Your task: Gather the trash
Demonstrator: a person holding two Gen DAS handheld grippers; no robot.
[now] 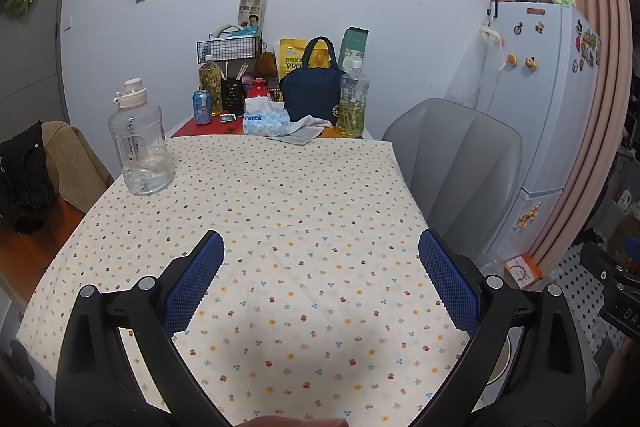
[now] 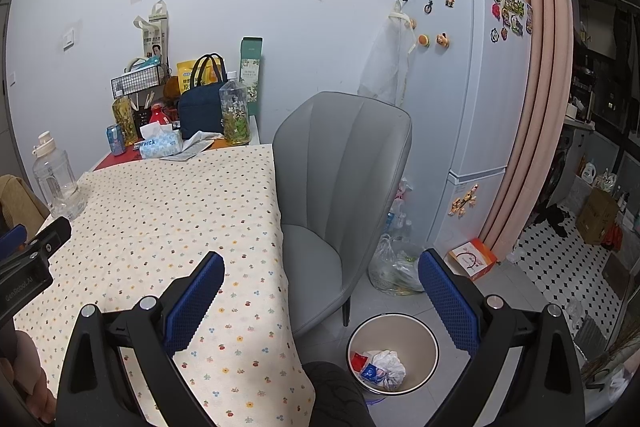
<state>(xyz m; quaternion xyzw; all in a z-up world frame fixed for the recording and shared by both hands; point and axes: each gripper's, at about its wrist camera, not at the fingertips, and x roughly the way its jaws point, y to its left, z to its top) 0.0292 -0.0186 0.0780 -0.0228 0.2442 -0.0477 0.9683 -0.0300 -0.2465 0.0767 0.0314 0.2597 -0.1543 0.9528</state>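
Observation:
A round beige trash bin (image 2: 428, 347) stands on the floor beside the table, holding crumpled white paper (image 2: 387, 366) and red and blue wrappers (image 2: 362, 363). My right gripper (image 2: 322, 267) hangs open and empty above the table's right edge, the bin below and between its fingers. My left gripper (image 1: 322, 247) is open and empty over the flower-print tablecloth (image 1: 280, 211). In the right wrist view the left gripper's black body (image 2: 28, 263) shows at the left edge. The bin's rim (image 1: 506, 359) peeks out behind the left gripper's right finger.
A grey chair (image 2: 340, 179) stands against the table's right side. A clear water jug (image 1: 140, 143), tissue box (image 1: 266, 123), blue can (image 1: 202, 107), two tea bottles and a navy bag (image 1: 312, 91) crowd the far end. A fridge (image 2: 460, 107), plastic bag (image 2: 394, 267) and orange box (image 2: 472, 259) stand by the bin.

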